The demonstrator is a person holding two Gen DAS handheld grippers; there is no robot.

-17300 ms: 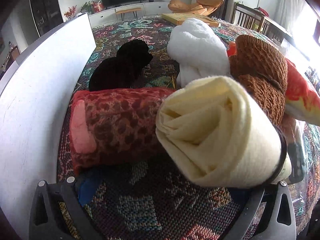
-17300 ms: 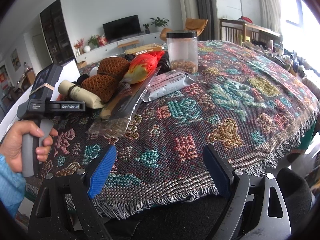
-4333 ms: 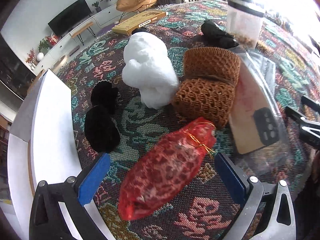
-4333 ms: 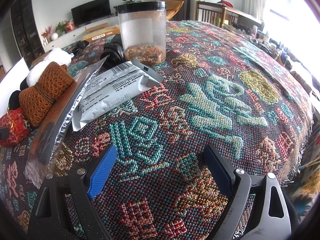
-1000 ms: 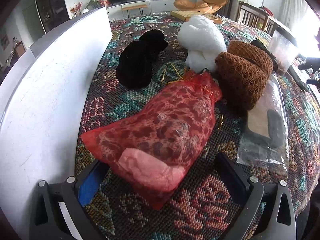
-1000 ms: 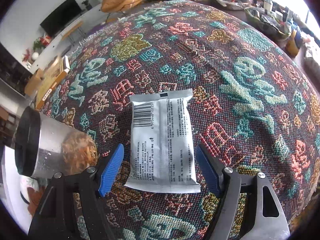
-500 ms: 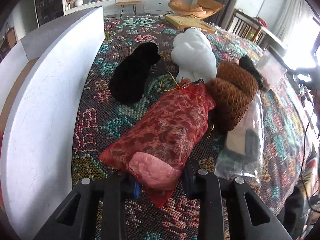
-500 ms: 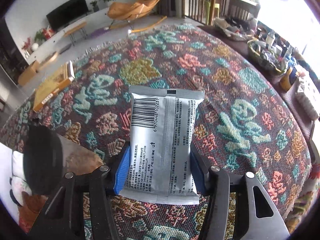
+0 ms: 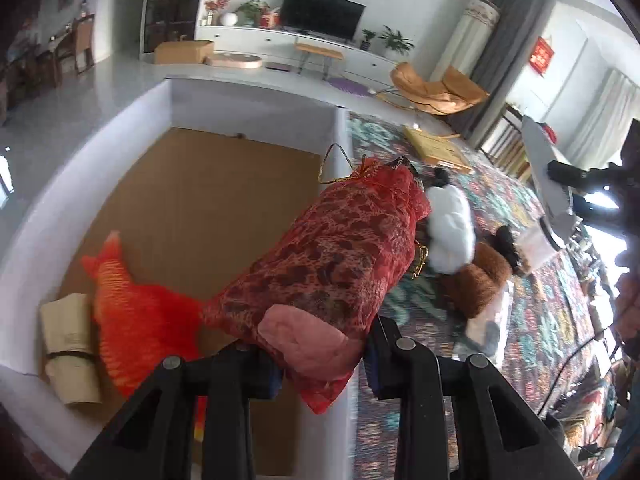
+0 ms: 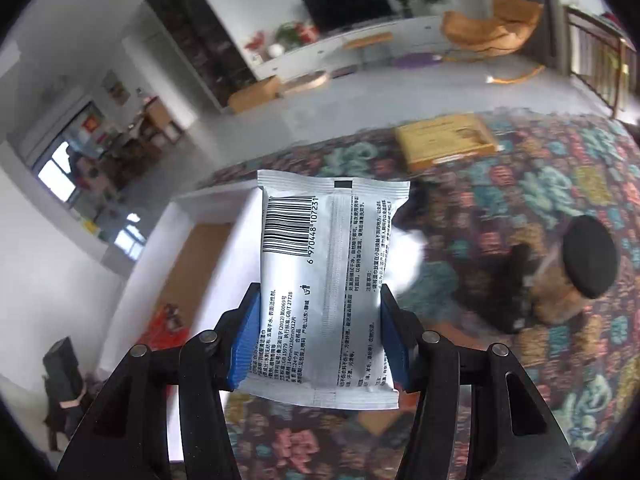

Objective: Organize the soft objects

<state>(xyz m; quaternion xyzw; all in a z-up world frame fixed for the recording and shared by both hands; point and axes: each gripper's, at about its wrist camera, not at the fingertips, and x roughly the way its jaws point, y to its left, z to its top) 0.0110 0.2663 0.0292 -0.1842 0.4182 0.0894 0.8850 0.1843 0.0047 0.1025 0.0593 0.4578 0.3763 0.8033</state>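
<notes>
Left wrist view: left gripper (image 9: 320, 354) clamped tight on the near end of a red mesh drawstring pouch with a pink soft lump inside (image 9: 332, 264); pouch is lifted clear, sticking out along the fingers, its gold cord at the far end. Pouch hangs over the wall of a white open box with a brown cardboard floor (image 9: 256, 98). In the box – an orange-red fish-shaped plush (image 9: 132, 316) and, beside it at the left wall, a cream rolled towel bound with a dark band (image 9: 72, 344). On the patterned woven tablecloth (image 9: 556, 316) right of the box: a white fluffy wad (image 9: 450, 232), a brown knitted roll (image 9: 478, 286), a small black soft item (image 9: 506, 240), all close together. Right wrist view: right gripper (image 10: 318, 350) with blue pads pressed on both side edges of a silver-white flat wipes packet with a barcode (image 10: 332, 280); packet upright, held off the cloth. Behind it the box's white wall and brown floor; to the right a clear jar with a black lid (image 10: 588, 256), lying tilted – contents blurred.
</notes>
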